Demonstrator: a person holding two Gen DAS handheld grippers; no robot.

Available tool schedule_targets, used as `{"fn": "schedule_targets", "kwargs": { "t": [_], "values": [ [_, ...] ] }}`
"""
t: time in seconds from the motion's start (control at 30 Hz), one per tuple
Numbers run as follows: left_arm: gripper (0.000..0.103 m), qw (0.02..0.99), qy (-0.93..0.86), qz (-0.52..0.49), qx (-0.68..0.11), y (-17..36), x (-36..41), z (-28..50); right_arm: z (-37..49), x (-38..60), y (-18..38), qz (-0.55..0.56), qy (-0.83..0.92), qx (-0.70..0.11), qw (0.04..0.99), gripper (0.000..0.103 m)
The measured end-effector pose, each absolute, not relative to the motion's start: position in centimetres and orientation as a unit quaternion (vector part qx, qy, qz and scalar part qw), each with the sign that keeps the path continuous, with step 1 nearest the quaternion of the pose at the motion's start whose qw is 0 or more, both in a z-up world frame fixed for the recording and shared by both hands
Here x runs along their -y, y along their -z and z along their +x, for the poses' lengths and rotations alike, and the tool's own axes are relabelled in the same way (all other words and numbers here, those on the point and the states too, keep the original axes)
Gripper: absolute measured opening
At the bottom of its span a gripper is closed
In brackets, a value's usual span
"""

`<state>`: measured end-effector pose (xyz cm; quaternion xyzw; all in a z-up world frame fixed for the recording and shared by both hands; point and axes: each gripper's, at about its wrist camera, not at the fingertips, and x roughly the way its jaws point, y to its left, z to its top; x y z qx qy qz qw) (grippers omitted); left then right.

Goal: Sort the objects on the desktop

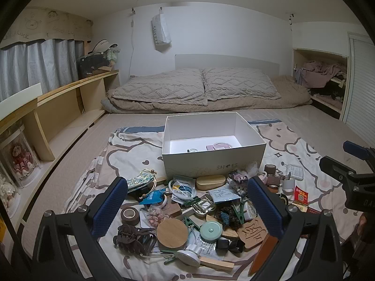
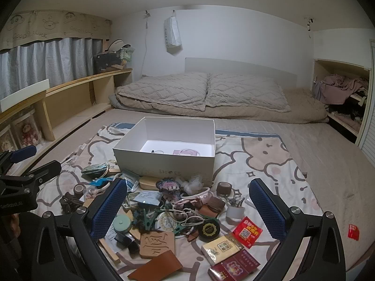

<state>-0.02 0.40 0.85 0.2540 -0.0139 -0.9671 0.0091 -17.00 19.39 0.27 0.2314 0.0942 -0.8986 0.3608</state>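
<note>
Your left gripper (image 1: pixel 187 207) & right gripper (image 2: pixel 187 207) both gape wide, empty, over the clutter pile (image 1: pixel 194 210); shoe box (image 1: pixel 211 161) sits just beyond.

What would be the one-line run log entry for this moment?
phase: start | left tool: open, empty | right tool: open, empty | shoe box: nearly empty | clutter pile: unsorted on blanket

Shoe box (image 1: pixel 211 161) was white, with grey lettering on its front. Bedsheet (image 2: pixel 269 164) was cream, printed with pink-beige cartoon animals outlined in brown. Round lid (image 1: pixel 172 233) was pale wood. Small tin (image 1: pixel 211 231) was mint green. Packet (image 2: pixel 247 231) was red. Tongs' pads (image 1: pixel 110 207) were blue, textured.
</note>
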Motion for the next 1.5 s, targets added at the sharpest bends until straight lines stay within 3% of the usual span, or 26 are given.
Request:
{"fn": "schedule_targets", "kwargs": {
  "t": [0.83,1.5],
  "values": [
    [0.103,0.018,0.966,0.259,-0.014,-0.1,1.1,-1.1,-18.4,-19.5,0.6,0.24,0.902,-0.088,0.348,0.103],
    [0.103,0.038,0.946,0.319,-0.036,4.1,3.2,-4.9,-21.7,-17.6,4.5,0.295,0.888,-0.089,0.341,0.103]
  ]
}}
